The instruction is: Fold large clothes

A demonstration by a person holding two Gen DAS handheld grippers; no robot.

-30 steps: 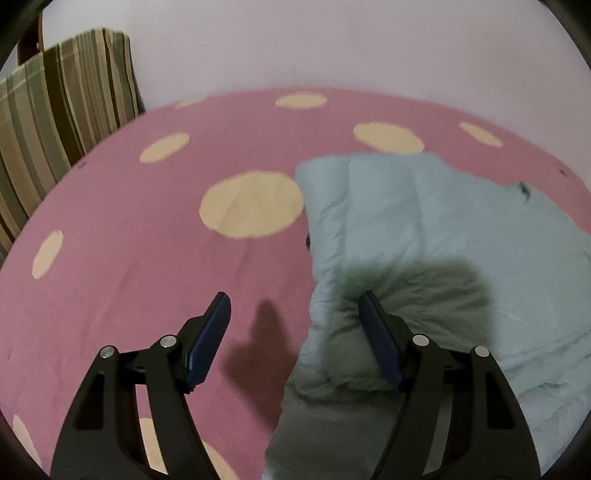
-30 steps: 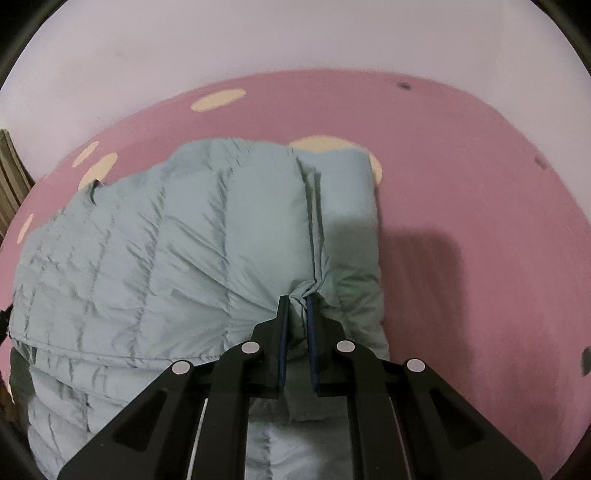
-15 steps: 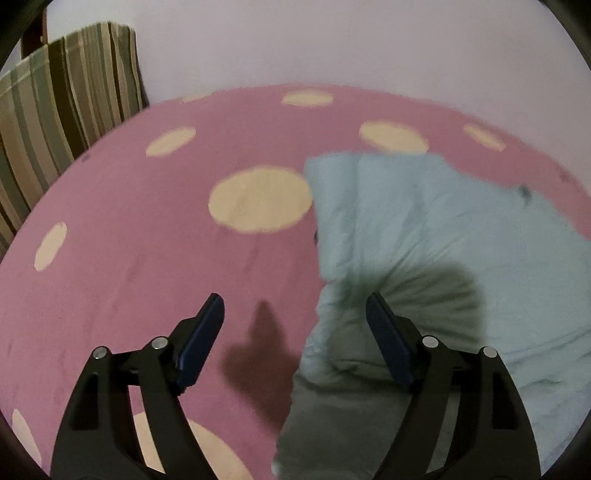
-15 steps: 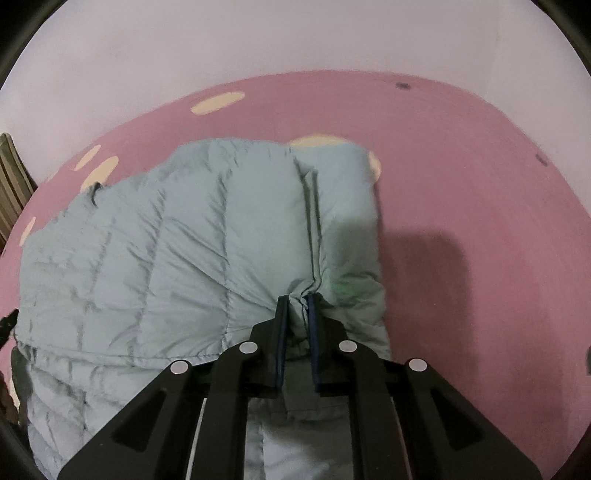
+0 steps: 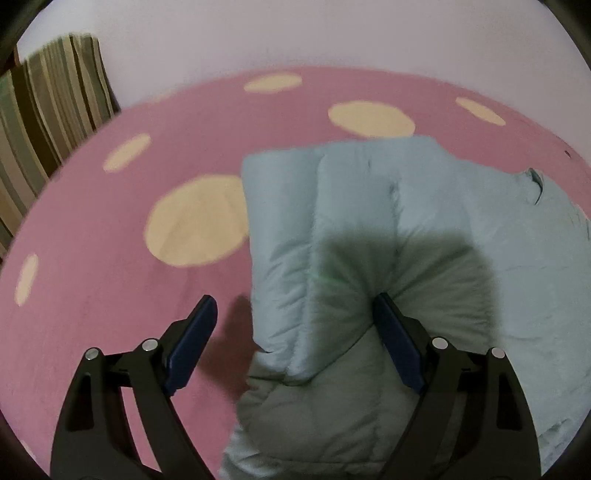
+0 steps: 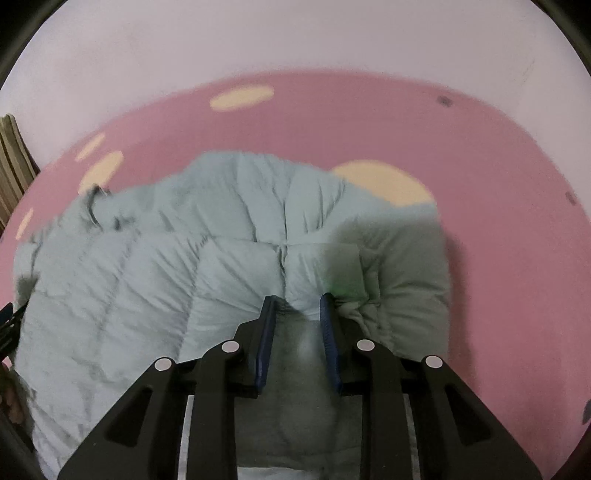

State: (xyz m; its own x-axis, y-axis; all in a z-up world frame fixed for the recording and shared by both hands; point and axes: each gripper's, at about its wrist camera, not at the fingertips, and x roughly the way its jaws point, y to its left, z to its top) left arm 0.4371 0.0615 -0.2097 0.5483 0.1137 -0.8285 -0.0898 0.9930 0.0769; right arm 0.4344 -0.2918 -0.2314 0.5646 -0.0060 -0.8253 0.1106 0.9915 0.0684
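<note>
A pale blue quilted puffer jacket (image 5: 424,236) lies partly folded on a pink bedspread with cream dots (image 5: 110,258). My left gripper (image 5: 295,314) is open wide, its fingers straddling the jacket's folded left edge, with fabric between them. In the right wrist view the jacket (image 6: 184,258) fills the middle, with a folded flap bunched toward me. My right gripper (image 6: 297,306) has its fingers slightly apart with a fold of the jacket between them; the fabric looks loosely held or just freed.
A striped brown and green cushion (image 5: 44,110) stands at the far left against the pale wall (image 5: 332,33). The pink bedspread (image 6: 498,184) extends right of the jacket. The left gripper's tip shows at the left edge of the right wrist view (image 6: 9,325).
My right gripper's jaws have parted from a tight pinch and it has moved forward, carrying the flap over the jacket. My left gripper has shifted right over the jacket's edge.
</note>
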